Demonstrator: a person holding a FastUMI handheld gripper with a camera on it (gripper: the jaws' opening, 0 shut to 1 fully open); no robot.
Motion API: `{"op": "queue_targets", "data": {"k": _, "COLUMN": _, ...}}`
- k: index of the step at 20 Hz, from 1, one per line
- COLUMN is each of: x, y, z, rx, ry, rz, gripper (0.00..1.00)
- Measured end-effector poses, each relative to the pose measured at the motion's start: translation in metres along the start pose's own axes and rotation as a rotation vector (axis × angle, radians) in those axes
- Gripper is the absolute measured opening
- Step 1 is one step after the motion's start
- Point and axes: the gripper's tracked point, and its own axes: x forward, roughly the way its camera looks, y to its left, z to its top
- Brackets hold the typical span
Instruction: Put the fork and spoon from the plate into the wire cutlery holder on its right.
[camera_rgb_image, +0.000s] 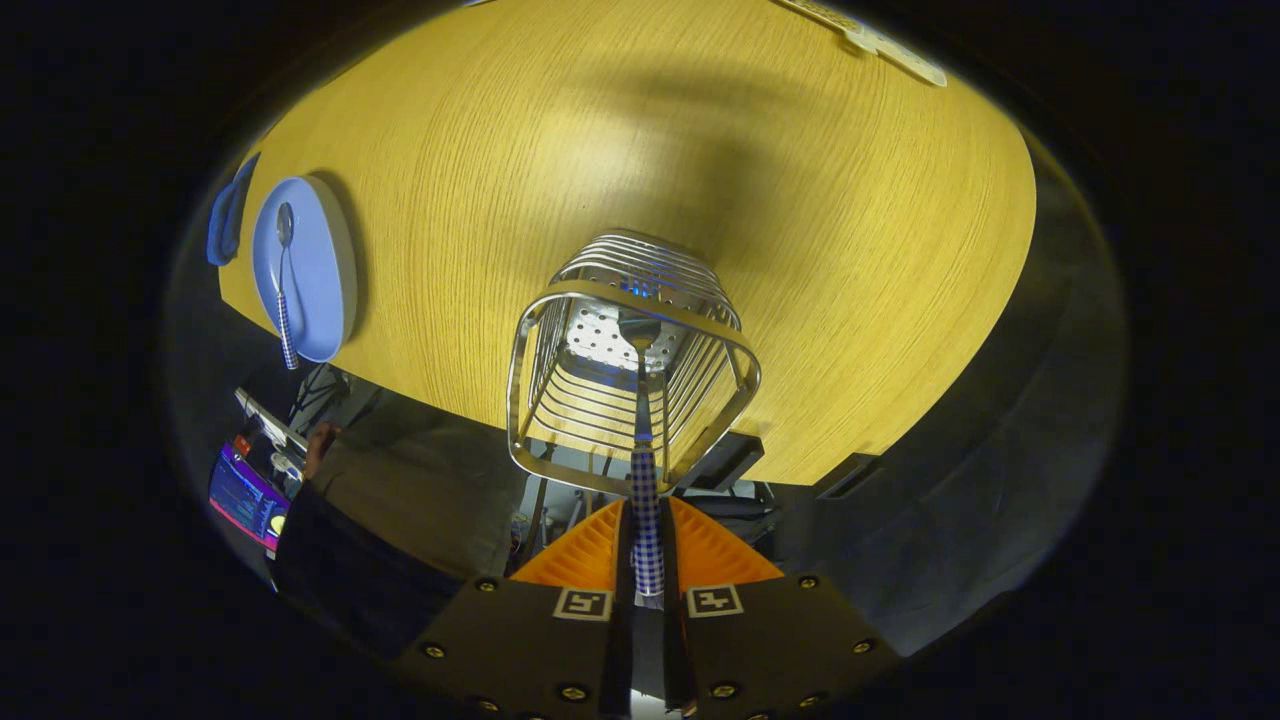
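My gripper (647, 512) is shut on the blue-and-white checked handle of a utensil (645, 480). It hangs head-down inside the wire cutlery holder (590, 291), its head (638, 328) close to the perforated floor. From this angle I cannot tell whether that head is the fork's or the spoon's. The holder stands on the wooden table just ahead of my fingers, and I look down into it from above. Well to its left lies the light blue plate (320, 260). On it rests a spoon-like utensil (284, 265) with the same checked handle, which sticks out over the plate's rim.
A blue object (226, 222) lies just past the plate on its far side. A white strip (885, 48) sits at the table's (820, 240) far edge. Below the table's near edge are a person's hand (320, 440) and dark sleeve, and a lit screen (245, 495).
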Motion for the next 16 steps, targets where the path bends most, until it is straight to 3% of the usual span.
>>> {"op": "queue_targets", "data": {"k": 3, "x": -0.006, "y": -0.002, "z": 0.0, "rx": 0.003, "ry": -0.035, "rz": 0.002, "gripper": 0.13}}
{"op": "queue_targets", "data": {"k": 6, "x": -0.016, "y": -0.007, "z": -0.003, "rx": 0.014, "ry": -0.087, "rz": -0.021, "gripper": 0.28}}
{"op": "queue_targets", "data": {"k": 16, "x": -0.052, "y": 0.028, "z": -0.031, "rx": 0.093, "ry": -0.342, "rz": -0.031, "gripper": 0.29}}
